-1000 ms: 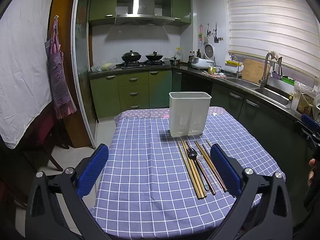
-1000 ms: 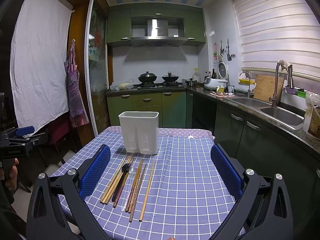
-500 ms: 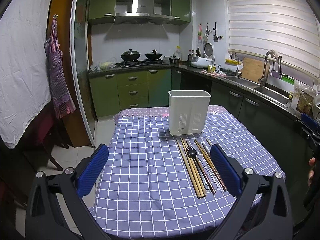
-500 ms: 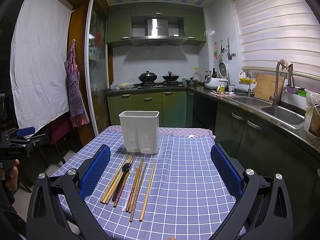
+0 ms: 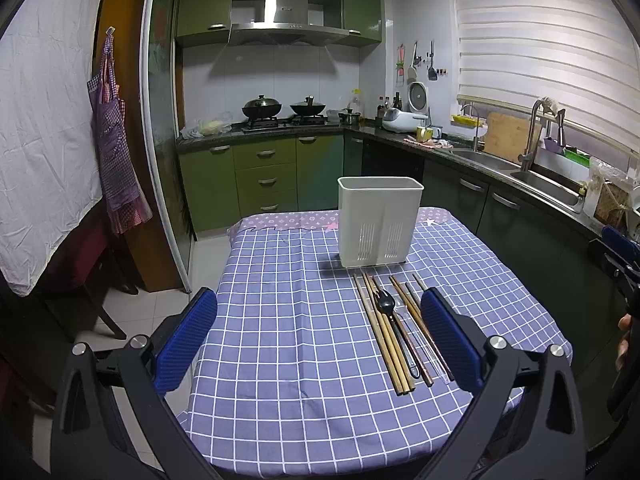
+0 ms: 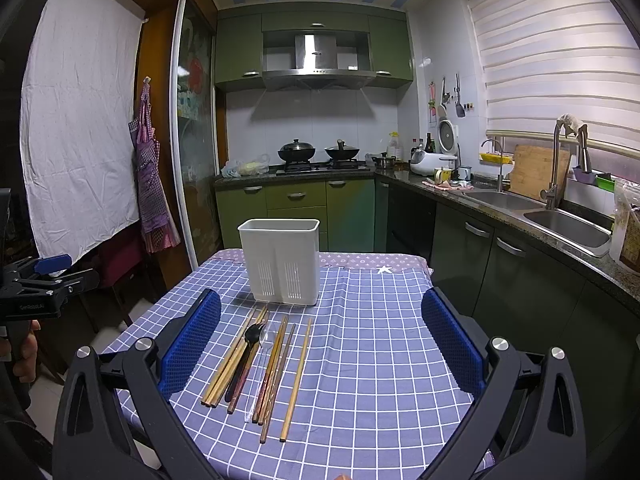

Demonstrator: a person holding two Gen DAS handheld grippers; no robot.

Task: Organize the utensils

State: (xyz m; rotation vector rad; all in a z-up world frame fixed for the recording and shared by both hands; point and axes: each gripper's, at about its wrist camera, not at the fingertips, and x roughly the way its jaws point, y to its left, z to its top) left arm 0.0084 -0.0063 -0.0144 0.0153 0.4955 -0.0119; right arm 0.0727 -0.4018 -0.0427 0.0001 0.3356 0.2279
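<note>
A white holder (image 5: 379,222) stands upright on the checked cloth (image 5: 288,320), a tall rectangular bin with slotted vents low on its front in two groups. Nothing shows above its rim. Just in front of it lies a row of utensils, lengthwise toward the cameras: pale chopsticks (image 6: 230,360), a black spoon (image 6: 251,336), a clear spoon (image 6: 267,338) and darker brown chopsticks (image 6: 276,364), with one pale stick (image 6: 298,376) lying slightly apart on the far right. They lie close together, some touching, roughly parallel.

The left gripper (image 5: 320,340) hovers over the near edge of the table, fingers level and pointing forward, jaws spread wide with nothing between them. From it, the holder sits ahead and a little right; the utensils lie ahead by its right finger (image 5: 450,340), which overlaps the nearer ends of the brown sticks in view. Whether it touches them cannot be told.

The right gripper (image 6: 320,344) is also held level over the near edge, jaws wide apart and empty. From it, the holder stands ahead and slightly left, and the utensils lie between the fingers toward the left one (image 6: 192,344).

In the right wrist view the left gripper appears at the far left, off the table's side, gripped from below by a hand (image 6: 24,354). In the left wrist view a bit of the other hand (image 5: 624,338) shows at the far right edge.
</note>
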